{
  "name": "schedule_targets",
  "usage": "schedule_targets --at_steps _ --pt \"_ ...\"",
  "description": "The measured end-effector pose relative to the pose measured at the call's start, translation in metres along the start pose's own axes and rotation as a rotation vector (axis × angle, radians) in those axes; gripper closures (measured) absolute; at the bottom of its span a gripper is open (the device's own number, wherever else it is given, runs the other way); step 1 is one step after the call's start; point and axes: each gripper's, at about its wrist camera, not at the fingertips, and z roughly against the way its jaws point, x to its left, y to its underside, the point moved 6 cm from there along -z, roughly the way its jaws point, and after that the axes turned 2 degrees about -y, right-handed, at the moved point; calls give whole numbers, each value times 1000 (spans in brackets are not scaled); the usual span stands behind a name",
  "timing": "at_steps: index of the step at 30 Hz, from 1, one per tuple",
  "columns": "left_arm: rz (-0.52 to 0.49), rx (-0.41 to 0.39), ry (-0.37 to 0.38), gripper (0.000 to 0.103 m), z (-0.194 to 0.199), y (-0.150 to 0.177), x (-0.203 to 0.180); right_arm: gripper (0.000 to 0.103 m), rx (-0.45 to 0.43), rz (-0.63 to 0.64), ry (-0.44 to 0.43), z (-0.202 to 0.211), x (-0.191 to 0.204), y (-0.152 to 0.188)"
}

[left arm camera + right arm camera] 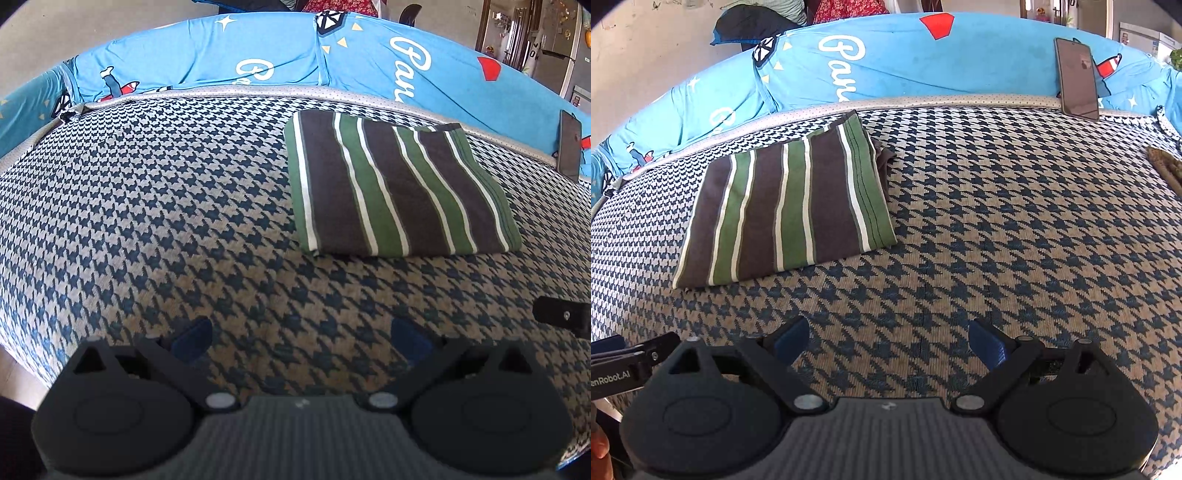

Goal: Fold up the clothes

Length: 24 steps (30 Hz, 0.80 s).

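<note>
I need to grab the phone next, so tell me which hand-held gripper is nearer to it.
Right. The right hand-held gripper has the phone ahead on its right, leaning on the blue pillow. The left hand-held gripper sits further left, with the phone at its view's far right edge.

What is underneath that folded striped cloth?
The folded striped cloth lies on the houndstooth cover, which shows all around it. A grey bit of fabric pokes out at its far edge; anything else beneath is hidden.

left claw [301,338]: black body with two round lobes, ribbed grey centre plate, blue pads [192,338], silver pivot pins.
right claw [888,341]: same black lobed shape, blue pads [988,343], silver screws on the linkage arms.
marking: white lettering ending "enRobot.AI" on the black part at left.
</note>
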Motion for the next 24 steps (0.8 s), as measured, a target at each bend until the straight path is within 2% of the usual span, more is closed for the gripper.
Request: schedule_targets --at_steps 8,18,24 --pt "-11 24 8 0 9 16 -5 9 8 36 -5 8 6 15" --pt "-22 13 16 0 13 19 -8 9 6 68 8 13 10 24" --pt "-21 -11 63 0 20 20 -16 9 2 50 3 11 17 24"
